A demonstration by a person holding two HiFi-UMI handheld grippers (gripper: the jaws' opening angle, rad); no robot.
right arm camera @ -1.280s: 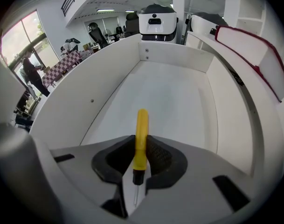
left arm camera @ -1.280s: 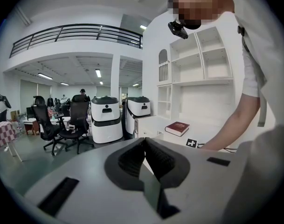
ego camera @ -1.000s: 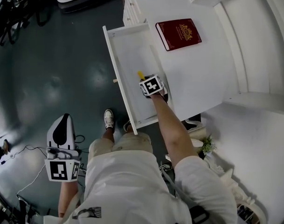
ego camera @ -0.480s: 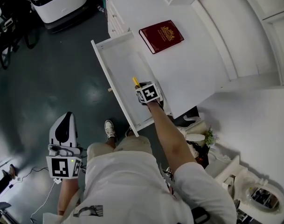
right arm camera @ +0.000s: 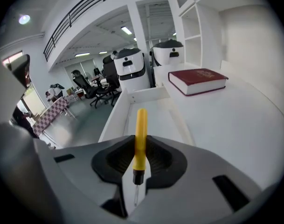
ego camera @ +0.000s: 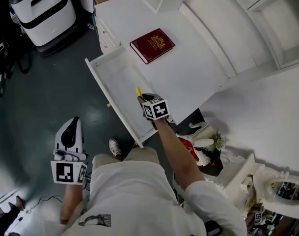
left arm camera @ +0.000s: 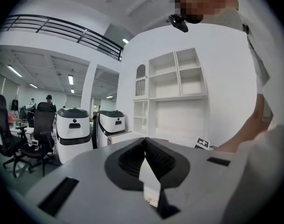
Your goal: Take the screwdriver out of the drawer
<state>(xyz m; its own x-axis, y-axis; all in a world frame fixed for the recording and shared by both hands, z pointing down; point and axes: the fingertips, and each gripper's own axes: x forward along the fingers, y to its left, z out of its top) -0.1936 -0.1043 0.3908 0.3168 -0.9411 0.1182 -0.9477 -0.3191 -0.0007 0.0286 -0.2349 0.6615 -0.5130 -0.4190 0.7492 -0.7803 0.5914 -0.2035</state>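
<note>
The screwdriver has a yellow handle and a thin metal shaft that points back toward the hand. My right gripper is shut on the handle and holds it above the near end of the open white drawer. In the right gripper view the handle stands upright between the pads, over the drawer. My left gripper hangs low at the left, beside the person's leg and far from the drawer. Its jaws are shut with nothing between them.
A dark red book lies on the white desk to the right of the drawer. White wheeled machines stand at the back left. White shelves rise behind the desk. A small plant and bags sit under the desk's right end.
My right gripper has risen out of the drawer with the screwdriver in it. The left gripper has lifted a little. The head view has swung, so the desk now sits further left.
</note>
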